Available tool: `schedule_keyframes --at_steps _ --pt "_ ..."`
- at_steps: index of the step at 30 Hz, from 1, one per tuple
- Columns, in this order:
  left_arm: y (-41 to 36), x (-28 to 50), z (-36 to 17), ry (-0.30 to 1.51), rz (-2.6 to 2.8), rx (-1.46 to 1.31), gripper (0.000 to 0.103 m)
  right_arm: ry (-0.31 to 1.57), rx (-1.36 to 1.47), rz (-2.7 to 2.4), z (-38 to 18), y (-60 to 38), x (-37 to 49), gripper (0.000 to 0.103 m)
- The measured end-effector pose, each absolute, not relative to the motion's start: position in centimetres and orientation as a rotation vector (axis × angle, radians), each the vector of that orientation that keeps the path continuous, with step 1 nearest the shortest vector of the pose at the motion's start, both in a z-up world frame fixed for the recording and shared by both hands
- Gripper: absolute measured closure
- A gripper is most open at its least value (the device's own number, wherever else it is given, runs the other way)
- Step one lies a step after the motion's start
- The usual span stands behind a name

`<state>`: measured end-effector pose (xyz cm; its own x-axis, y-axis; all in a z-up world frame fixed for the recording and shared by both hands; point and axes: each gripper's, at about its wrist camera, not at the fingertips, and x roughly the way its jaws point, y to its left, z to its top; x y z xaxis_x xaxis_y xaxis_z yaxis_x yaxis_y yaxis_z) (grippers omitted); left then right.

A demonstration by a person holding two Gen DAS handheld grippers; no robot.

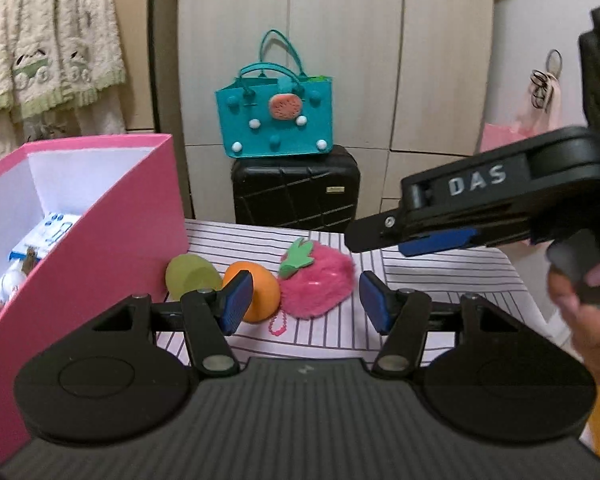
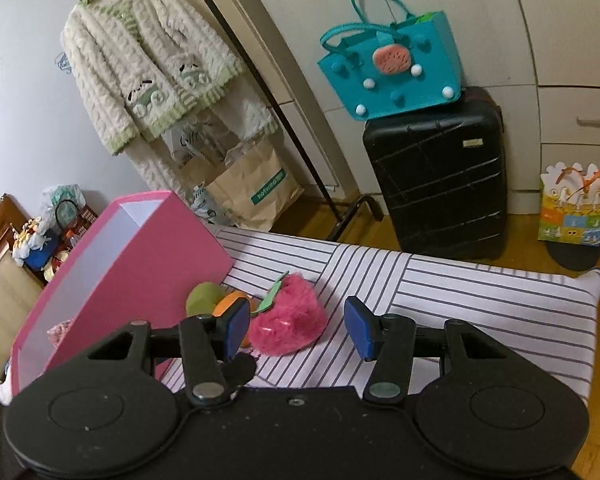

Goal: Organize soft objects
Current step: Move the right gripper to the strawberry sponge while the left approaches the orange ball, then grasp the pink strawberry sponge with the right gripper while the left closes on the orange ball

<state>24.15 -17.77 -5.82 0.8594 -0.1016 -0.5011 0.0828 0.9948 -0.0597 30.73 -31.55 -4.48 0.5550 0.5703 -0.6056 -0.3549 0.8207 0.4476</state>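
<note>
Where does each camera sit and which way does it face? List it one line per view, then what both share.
Left wrist: on the left gripper, low over the striped cloth, facing the fluffy pink strawberry toy; its open fingers, the right gripper and a hand show.
Right wrist: on the right gripper, higher, angled down at the strawberry; only its open fingers show.
Shared: strawberry, open pink cardboard box, teal felt bag on black hard-shell suitcase.
</note>
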Motion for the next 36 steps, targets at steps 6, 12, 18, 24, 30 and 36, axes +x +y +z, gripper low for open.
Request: schedule_keyframes --at_steps 6,12,18,24,30,36 --pt "-17.2 24.9 -6.4 0.515 -0.039 -0.053 0.051 0.854 0.313 0.582 -5.8 -30.8 33.2 0.042" --pt "-16.6 26.2 -6.7 0.549 -0.006 -0.058 0.057 0.917 0.334 0.570 -7.3 -29.9 35.3 0.039" --pt "-16.5 26.7 -6.9 0.563 0.009 -0.047 0.057 0.920 0.336 0.593 -7.8 -29.3 35.4 0.039" --pt "-16.1 27.2 -7.2 0.588 0.024 -0.064 0.057 0.894 0.325 0.607 -7.1 -29.7 34.2 0.074" --pt "-16.2 27.6 -7.5 0.601 0.025 -0.056 0.057 0.865 0.331 0.563 -6.1 -30.7 33.0 0.078" --pt "-16.1 28.2 -7.6 0.621 0.035 -0.058 0.057 0.867 0.328 0.544 -6.0 -31.5 32.5 0.078"
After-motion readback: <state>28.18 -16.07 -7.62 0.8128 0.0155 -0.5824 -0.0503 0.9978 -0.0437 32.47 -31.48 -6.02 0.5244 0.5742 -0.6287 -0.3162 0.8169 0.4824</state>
